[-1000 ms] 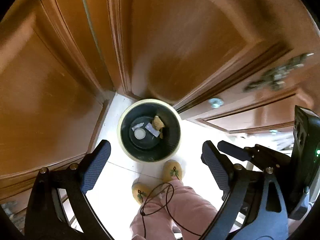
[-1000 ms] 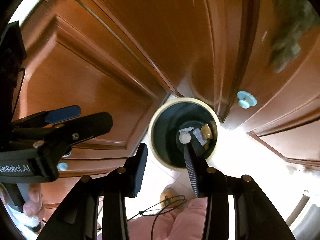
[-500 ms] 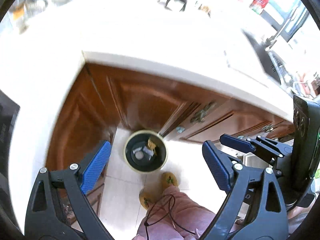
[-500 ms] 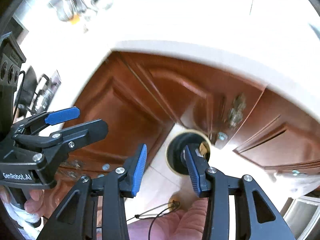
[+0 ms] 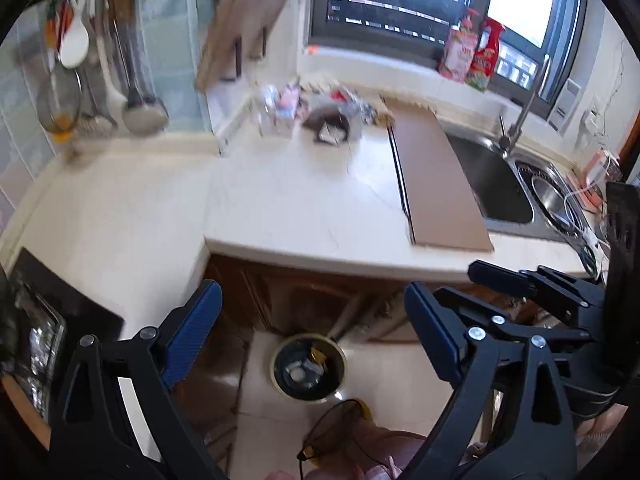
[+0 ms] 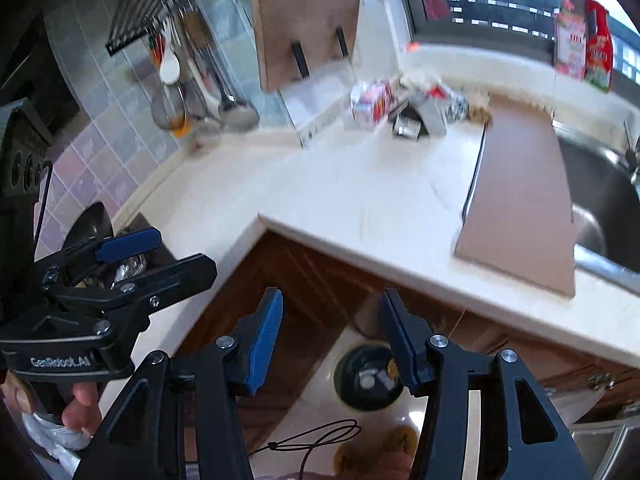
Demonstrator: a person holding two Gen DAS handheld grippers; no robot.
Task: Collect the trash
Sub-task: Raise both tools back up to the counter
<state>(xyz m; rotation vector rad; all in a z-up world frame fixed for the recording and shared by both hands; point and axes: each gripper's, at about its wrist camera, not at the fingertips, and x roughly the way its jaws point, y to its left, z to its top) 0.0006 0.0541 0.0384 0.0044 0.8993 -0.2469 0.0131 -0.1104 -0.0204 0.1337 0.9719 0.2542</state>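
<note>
A heap of wrappers and small cartons point(image 5: 332, 120) point(image 6: 416, 112) lies at the back of the pale countertop point(image 5: 288, 208) point(image 6: 360, 200). Far below, on the floor by the wooden cabinets, stands a round bin point(image 5: 308, 398) point(image 6: 348, 372) with scraps in it. My left gripper point(image 5: 312, 292) hangs open high above the bin with nothing between its fingers; it also shows at the left of the right wrist view point(image 6: 186, 251). My right gripper point(image 6: 332, 296) is empty and its jaws are opening.
A brown board point(image 5: 436, 184) lies beside the steel sink point(image 5: 500, 184). Ladles and strainers point(image 5: 80, 80) hang on the tiled wall, and a dark hob point(image 5: 40, 328) sits at the left. Bottles point(image 5: 472, 56) stand on the windowsill. A person's slippers and pink trousers point(image 5: 360, 448) are below.
Both grippers have risen from just above the bin to above counter height and tilted up, so the countertop and window came into view. The right jaws have widened.
</note>
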